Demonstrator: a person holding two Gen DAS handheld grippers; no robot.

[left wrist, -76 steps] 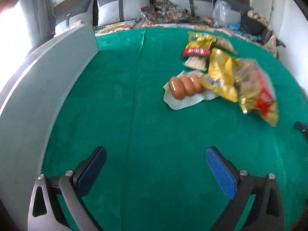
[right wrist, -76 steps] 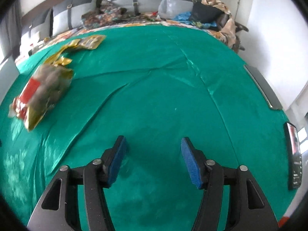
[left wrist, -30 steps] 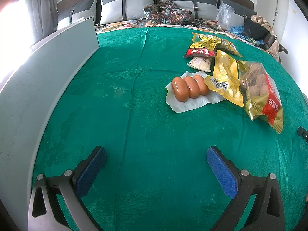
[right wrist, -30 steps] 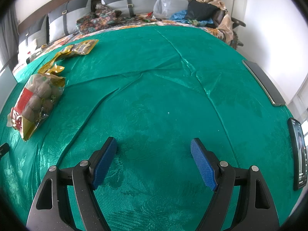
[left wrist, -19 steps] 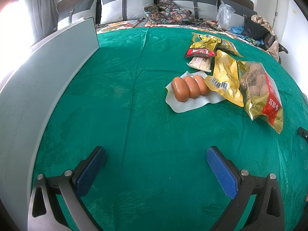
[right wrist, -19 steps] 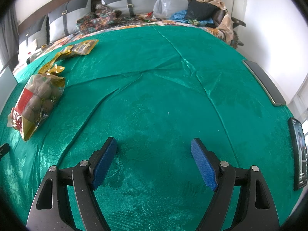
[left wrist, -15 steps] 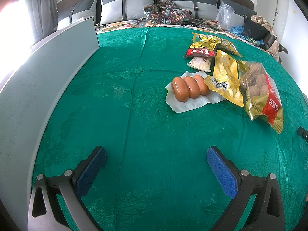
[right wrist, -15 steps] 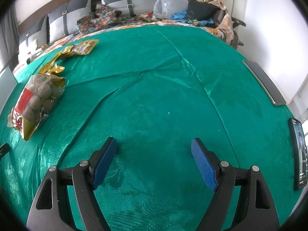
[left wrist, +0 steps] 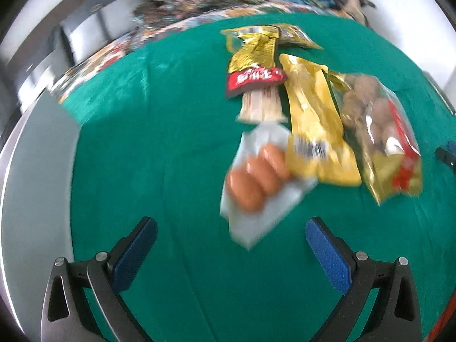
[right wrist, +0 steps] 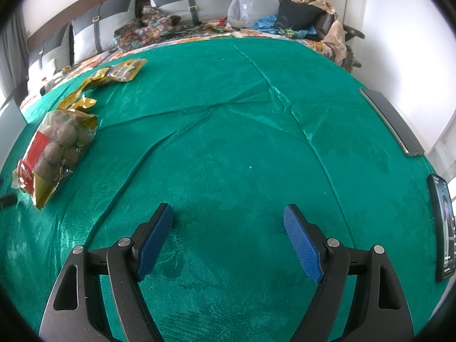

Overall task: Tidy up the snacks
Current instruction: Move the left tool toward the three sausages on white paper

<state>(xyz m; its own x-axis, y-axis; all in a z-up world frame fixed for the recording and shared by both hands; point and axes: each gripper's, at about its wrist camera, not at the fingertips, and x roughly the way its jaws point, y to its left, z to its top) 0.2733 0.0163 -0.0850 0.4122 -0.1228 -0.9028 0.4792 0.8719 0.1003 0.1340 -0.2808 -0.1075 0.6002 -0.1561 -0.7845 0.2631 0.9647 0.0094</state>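
Several snack packs lie on a green cloth (left wrist: pixel 171 142). In the blurred left wrist view a clear pack of three sausages (left wrist: pixel 256 179) lies just ahead of my open, empty left gripper (left wrist: pixel 230 236). Beyond it lie a yellow pack (left wrist: pixel 316 131), a red and gold pack (left wrist: pixel 256 68) and a bag of brown round snacks (left wrist: pixel 379 131). In the right wrist view that bag (right wrist: pixel 54 151) lies far left, with gold packs (right wrist: pixel 119 71) behind it. My right gripper (right wrist: pixel 228 233) is open and empty over bare cloth.
A grey panel (left wrist: pixel 37 171) stands along the left edge of the cloth. Two phones (right wrist: pixel 390 122) (right wrist: pixel 443 225) lie at the right edge. Pillows and clutter (right wrist: pixel 199 8) fill the back.
My left gripper has moved forward and right toward the sausage pack, which now sits much closer to its fingers. The right gripper has not moved.
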